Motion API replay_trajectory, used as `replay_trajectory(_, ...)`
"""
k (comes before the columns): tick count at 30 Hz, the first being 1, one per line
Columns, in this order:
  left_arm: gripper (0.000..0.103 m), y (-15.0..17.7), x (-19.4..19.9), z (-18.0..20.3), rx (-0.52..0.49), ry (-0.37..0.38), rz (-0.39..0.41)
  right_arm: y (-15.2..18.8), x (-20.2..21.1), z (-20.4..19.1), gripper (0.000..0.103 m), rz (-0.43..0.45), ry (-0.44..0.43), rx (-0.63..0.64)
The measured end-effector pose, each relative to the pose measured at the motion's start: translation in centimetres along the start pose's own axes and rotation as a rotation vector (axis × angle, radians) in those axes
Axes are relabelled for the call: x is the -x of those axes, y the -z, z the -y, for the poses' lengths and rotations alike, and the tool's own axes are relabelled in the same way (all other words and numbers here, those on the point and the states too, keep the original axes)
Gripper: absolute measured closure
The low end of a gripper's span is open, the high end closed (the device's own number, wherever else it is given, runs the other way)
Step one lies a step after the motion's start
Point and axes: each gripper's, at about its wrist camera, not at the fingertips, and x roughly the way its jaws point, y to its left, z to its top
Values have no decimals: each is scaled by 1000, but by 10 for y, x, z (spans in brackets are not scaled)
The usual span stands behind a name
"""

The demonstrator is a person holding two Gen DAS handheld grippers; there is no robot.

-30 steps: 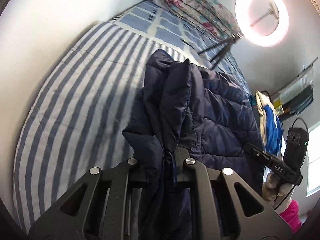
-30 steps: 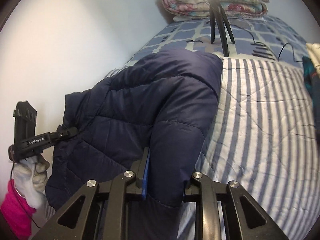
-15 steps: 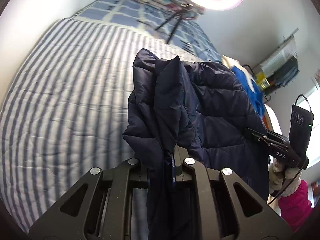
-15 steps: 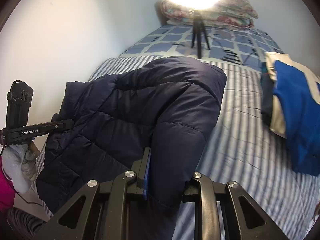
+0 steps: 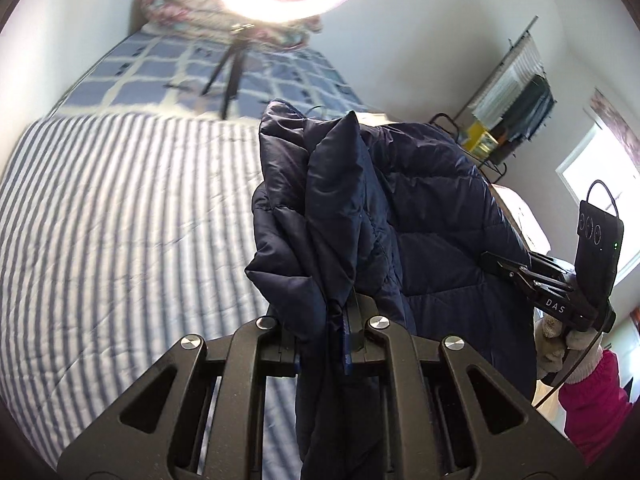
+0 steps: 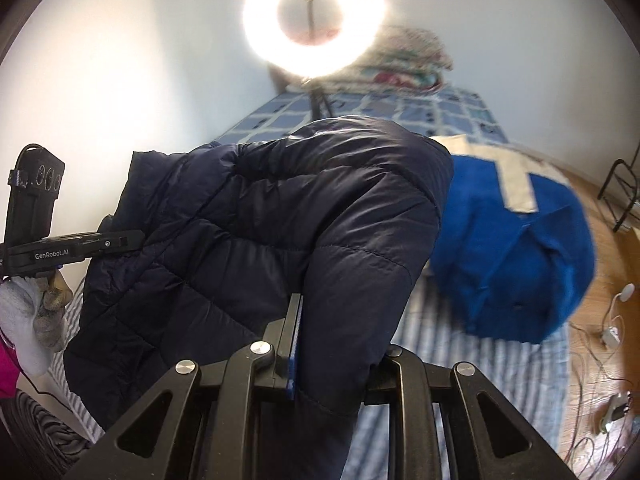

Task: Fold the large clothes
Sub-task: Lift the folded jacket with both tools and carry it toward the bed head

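A dark navy quilted puffer jacket (image 5: 420,216) hangs in the air between my two grippers, above the striped bed (image 5: 120,216). My left gripper (image 5: 324,316) is shut on a bunched edge of the jacket. My right gripper (image 6: 336,344) is shut on a thick fold of the same jacket (image 6: 280,216). Each gripper also shows in the other's view: the right gripper (image 5: 496,266) at the right of the left wrist view, the left gripper (image 6: 136,240) at the left of the right wrist view, both biting the jacket's edge.
A lit ring light on a tripod (image 5: 232,68) stands on the checked blanket (image 5: 152,80) at the bed's head, before folded floral bedding (image 6: 404,60). A blue and cream garment (image 6: 512,248) lies on the bed's right side. Cables (image 6: 600,360) lie on the wooden floor.
Both grippers have lifted and tilted upward with the jacket, so the views now show more wall and ring light. The jacket hangs higher off the bed. Both grips are unchanged.
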Motion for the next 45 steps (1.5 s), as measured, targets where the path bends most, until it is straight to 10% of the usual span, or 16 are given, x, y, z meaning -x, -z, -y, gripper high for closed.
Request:
replay_trajectory(20,91,-106,-104,129,-134,72,109,-59,40,151,84,169,157,6)
replay_trajectory(32,91,-180,-206,158,-112,67,143,-124,-5,250,84,189,207,4)
replay_trajectory(45,90,-187,-279,129,-25,1,120,-138,-98,319,77,127,160,-23)
